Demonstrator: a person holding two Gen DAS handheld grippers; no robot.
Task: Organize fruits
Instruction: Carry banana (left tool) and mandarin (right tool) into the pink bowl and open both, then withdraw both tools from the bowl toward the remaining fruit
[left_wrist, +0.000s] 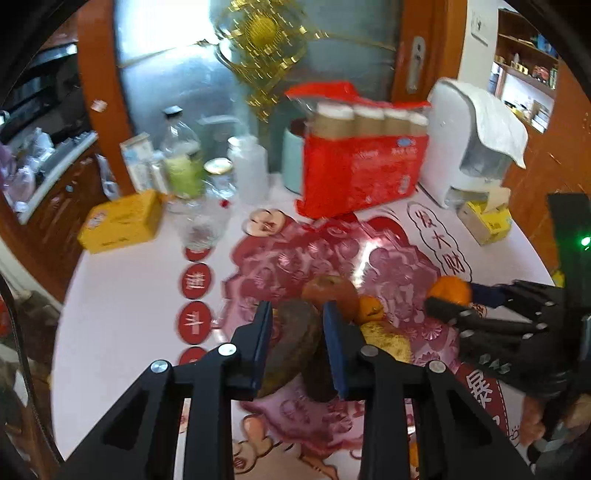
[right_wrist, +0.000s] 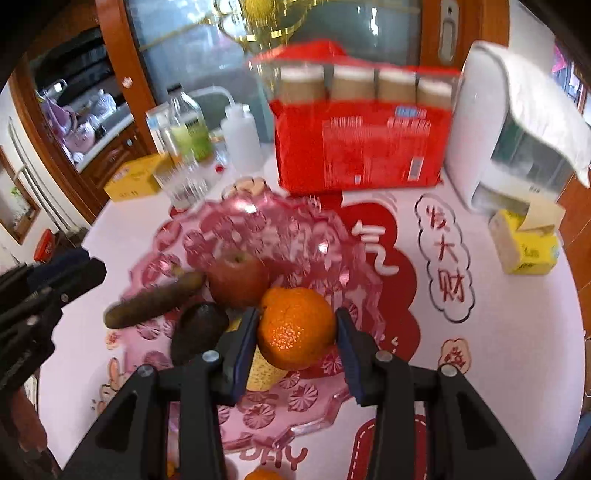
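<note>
A pink glass fruit plate (right_wrist: 325, 236) (left_wrist: 402, 266) sits mid-table. In it lie a red apple (right_wrist: 238, 278) (left_wrist: 328, 293), a brown elongated fruit (right_wrist: 155, 301) (left_wrist: 295, 339), a dark avocado (right_wrist: 199, 330) and a yellow fruit (right_wrist: 264, 363) (left_wrist: 388, 338). A small orange (left_wrist: 369, 310) lies beside the apple. My right gripper (right_wrist: 297, 326) (left_wrist: 448, 299) is shut on an orange (right_wrist: 295, 326) (left_wrist: 450, 290) above the plate. My left gripper (left_wrist: 297, 321) (right_wrist: 88, 266) is open, its jaws on either side of the brown fruit.
A red pack of rolls (right_wrist: 360, 125), a white dispenser with a cloth (right_wrist: 517, 122), yellow boxes (right_wrist: 528, 240) (right_wrist: 136, 177), bottles and a glass (right_wrist: 184, 188) stand behind the plate. Another orange (right_wrist: 264, 474) lies at the near table edge.
</note>
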